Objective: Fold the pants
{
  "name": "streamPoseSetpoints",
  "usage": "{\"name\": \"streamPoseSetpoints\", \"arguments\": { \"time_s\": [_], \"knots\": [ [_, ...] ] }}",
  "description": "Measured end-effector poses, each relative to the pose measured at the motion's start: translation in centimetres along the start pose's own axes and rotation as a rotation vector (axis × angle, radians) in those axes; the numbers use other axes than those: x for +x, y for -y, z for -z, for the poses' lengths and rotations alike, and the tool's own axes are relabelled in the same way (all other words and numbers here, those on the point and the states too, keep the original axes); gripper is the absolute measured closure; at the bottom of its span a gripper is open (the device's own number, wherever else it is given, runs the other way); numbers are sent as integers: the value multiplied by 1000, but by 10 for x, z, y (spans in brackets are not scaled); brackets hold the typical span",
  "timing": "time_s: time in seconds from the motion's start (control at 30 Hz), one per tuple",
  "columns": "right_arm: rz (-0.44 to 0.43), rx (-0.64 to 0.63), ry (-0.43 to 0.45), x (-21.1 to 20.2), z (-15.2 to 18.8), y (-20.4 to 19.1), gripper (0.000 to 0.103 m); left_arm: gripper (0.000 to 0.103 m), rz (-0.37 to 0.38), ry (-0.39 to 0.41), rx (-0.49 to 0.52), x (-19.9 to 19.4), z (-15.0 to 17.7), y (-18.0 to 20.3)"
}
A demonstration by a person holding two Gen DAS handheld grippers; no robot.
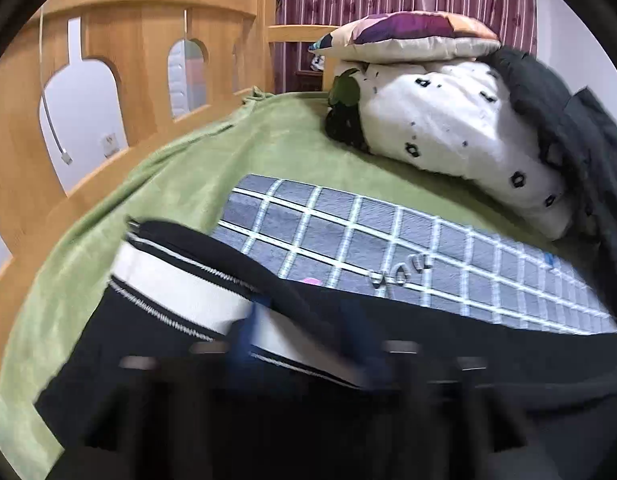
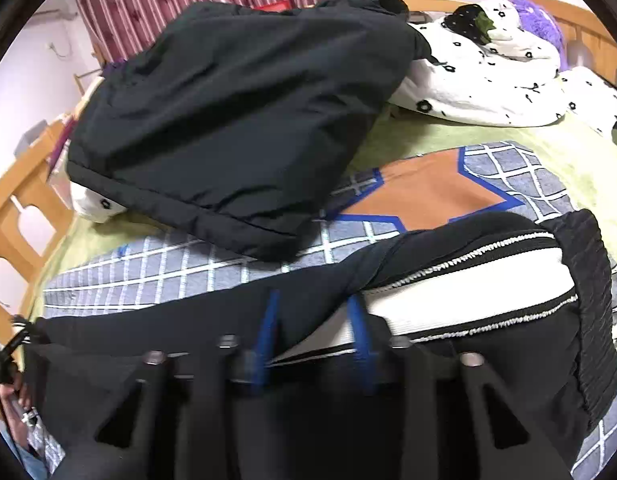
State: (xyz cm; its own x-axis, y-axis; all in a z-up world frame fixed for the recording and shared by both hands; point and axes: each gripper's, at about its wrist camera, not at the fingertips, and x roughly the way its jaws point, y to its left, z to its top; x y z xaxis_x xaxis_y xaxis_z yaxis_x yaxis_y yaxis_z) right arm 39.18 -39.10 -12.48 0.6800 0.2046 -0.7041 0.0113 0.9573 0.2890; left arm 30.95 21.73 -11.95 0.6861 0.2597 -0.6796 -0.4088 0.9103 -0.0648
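Observation:
The pants [image 1: 156, 332] are black with a white side stripe edged in zigzag trim, lying on a grey checked blanket [image 1: 348, 232]. In the left wrist view my left gripper [image 1: 304, 332] is blurred, its blue fingers [image 1: 244, 332] closed around a fold of black and white cloth. In the right wrist view the pants [image 2: 488, 280] show their ribbed waistband at the right. My right gripper [image 2: 314, 332] has its blue fingers [image 2: 268, 332] pressed on a fold of the pants between them.
A black jacket [image 2: 236, 120] lies on the far part of the blanket [image 2: 168, 268]. White spotted bedding [image 1: 448, 120] and a cushion [image 1: 408, 36] are piled behind. A wooden bed rail [image 1: 108, 60] runs along the left over a green sheet [image 1: 188, 160].

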Motion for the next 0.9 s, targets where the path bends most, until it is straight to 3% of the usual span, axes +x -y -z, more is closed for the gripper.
{"name": "streamPoseSetpoints", "arguments": {
  "time_s": [0.03,0.13,0.2,0.33,0.43,0.57,0.67,0.8,0.9],
  "knots": [
    [-13,2,19,-8,3,1,43,21,11,21,-11,-9,1,-2],
    [-21,-19,42,-35,19,1,41,23,6,58,6,-36,13,-8],
    [-31,-36,40,-54,34,1,40,22,16,21,4,-50,25,-16],
    [0,-50,18,-91,82,15,39,23,114,-84,-74,-77,72,-48],
    [15,-2,0,-111,119,40,35,23,283,-141,-180,-96,118,-78],
    [29,65,-51,-111,155,71,34,24,331,-216,-315,-95,160,-108],
    [-19,121,-99,-99,161,83,34,24,359,-220,-381,-85,162,-117],
    [-56,173,-100,-75,152,85,34,25,344,-199,-401,-60,141,-113],
    [-59,200,-74,-57,138,85,33,42,315,-175,-443,-39,129,-118]
  ]
}}
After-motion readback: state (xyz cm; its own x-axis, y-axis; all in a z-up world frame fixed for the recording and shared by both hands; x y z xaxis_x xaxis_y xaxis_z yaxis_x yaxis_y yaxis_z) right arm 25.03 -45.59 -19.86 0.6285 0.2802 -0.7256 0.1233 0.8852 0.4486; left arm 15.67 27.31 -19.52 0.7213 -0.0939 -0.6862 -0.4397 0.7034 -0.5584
